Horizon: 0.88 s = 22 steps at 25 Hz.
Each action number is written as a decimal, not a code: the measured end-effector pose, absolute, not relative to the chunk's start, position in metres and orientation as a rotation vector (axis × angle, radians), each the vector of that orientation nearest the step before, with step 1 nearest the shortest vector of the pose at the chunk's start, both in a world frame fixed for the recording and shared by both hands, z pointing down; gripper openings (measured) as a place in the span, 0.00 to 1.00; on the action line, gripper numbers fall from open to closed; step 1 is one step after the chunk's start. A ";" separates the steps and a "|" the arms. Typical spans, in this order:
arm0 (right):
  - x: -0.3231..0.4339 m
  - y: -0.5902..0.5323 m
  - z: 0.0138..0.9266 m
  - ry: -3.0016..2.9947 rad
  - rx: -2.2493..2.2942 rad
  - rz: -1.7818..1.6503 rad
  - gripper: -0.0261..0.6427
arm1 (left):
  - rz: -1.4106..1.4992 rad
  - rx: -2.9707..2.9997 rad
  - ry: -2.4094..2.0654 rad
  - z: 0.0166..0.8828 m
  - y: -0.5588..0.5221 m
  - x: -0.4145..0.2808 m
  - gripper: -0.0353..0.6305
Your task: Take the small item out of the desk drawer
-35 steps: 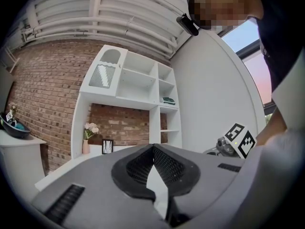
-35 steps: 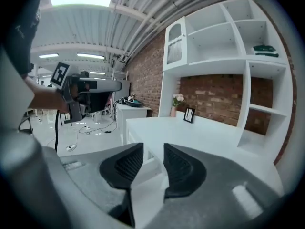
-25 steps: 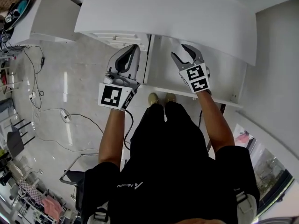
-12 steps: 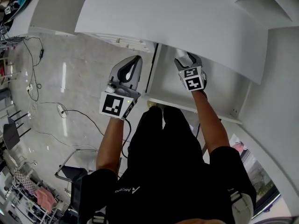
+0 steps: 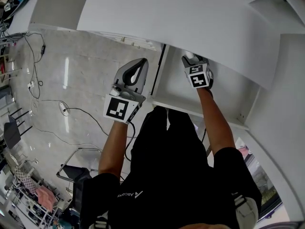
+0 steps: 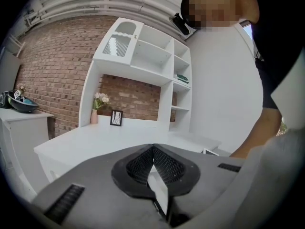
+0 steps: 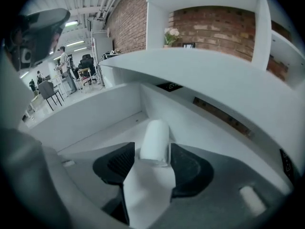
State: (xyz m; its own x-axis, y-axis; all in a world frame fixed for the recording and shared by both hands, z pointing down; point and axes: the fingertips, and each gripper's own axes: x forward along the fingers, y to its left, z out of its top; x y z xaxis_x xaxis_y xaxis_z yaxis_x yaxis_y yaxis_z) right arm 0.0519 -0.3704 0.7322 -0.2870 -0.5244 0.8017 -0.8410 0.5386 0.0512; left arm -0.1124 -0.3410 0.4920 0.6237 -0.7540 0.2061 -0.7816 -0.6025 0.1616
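Brick wall behind a white desk (image 5: 190, 18) with hutch shelves. Under the desktop, a pulled-out drawer (image 7: 100, 116). On its floor, a small white cylinder (image 7: 155, 135), lengthwise toward 12 o'clock, between the jaws of the right gripper (image 7: 152, 151): jaws spread, just now closing in slightly, pads apparently short of pressing. At 9 o'clock of it in the head view, the left gripper (image 6: 153, 149), jaws together, nothing between. Probably light, stiff and smooth, prone to rolling; best pinched across the curved flanks near mid-length.

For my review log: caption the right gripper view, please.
Right claw, jaws open and just closing in, straddles a white roll lying in the open drawer.
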 end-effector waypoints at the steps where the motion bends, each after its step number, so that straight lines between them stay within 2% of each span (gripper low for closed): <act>1: 0.052 -0.371 0.733 -1.958 1.106 0.493 0.38 | 0.173 2.611 -1.255 0.493 -0.341 -0.112 0.05; 4: 0.055 -0.371 0.734 -1.946 1.106 0.481 0.32 | 0.175 2.608 -1.254 0.494 -0.341 -0.112 0.05; 14: 0.046 -0.348 0.711 -2.007 1.049 0.490 0.30 | 0.155 2.610 -1.264 0.489 -0.334 -0.116 0.05; 22: 0.033 -0.309 0.632 -2.202 1.042 0.456 0.30 | 0.117 2.630 -1.253 0.477 -0.313 -0.103 0.05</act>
